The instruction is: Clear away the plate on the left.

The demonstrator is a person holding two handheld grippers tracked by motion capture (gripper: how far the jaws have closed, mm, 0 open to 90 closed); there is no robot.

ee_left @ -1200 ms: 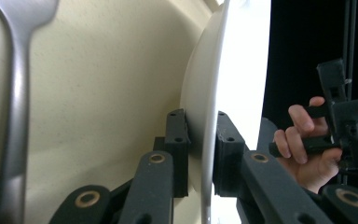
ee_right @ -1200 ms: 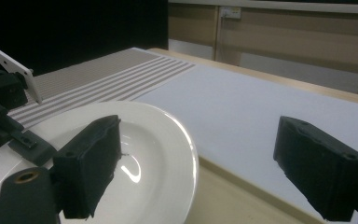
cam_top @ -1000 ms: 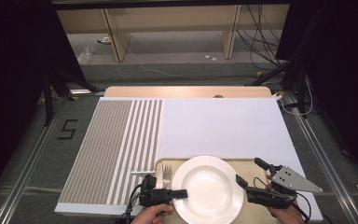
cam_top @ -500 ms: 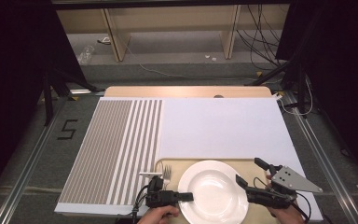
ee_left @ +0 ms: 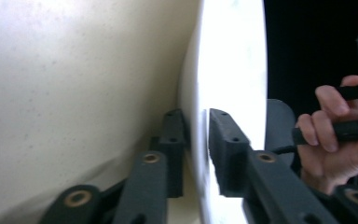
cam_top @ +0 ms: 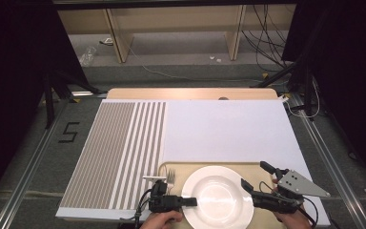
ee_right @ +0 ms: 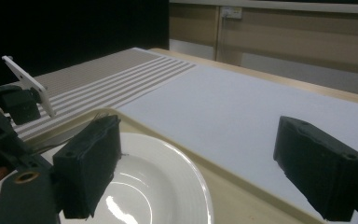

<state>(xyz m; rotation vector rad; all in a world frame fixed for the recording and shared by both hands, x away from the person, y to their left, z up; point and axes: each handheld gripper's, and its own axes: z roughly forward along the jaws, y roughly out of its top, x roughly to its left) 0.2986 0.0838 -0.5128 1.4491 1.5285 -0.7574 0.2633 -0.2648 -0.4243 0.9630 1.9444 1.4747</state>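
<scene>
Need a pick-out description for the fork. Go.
Find the beige tray at the table's near edge, holding the white plate. The fork lies just left of that plate, the tray's lone metal, pronged item.

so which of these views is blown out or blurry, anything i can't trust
Left gripper view: the plate rim is overexposed to plain white, and the near claw is soft. Right gripper view: a small glare spot on the plate, with the right claw blurred up close. High view: evenly lit, slightly soft, dark at the sides.
</scene>
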